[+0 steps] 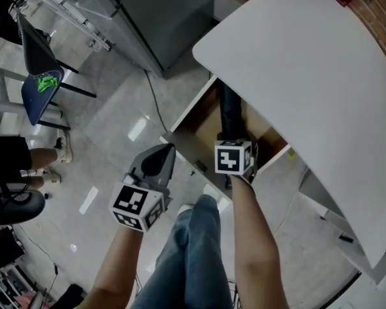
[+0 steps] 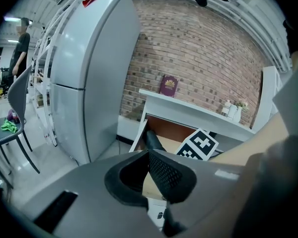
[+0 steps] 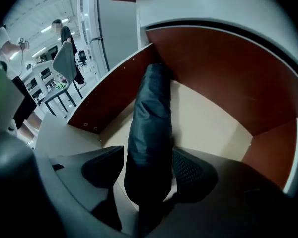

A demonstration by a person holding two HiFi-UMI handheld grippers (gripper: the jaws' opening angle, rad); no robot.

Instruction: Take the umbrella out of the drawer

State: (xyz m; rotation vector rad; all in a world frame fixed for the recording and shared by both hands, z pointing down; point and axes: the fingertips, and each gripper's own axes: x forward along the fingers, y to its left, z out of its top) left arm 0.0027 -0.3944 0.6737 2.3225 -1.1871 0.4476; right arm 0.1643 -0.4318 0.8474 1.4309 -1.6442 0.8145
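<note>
**A:** Where was it?

**B:** Under the white desk [image 1: 309,76], in the open drawer [image 1: 188,116]. The folded umbrella [image 3: 149,118] lay lengthwise on the drawer floor, its far end toward the back.

**A:** How would it handle?

**B:** Light, I'd judge, with a stiff core under a soft, slick sleeve, so the cloth might slide. It was best taken across the thick body and squeezed firmly.

**A:** And the claws?

**B:** The right claw [image 3: 148,175] stood spread wide astride the umbrella, pads not yet pressing. The left claw [image 2: 150,157] hung clenched on nothing, outside the drawer.
</note>
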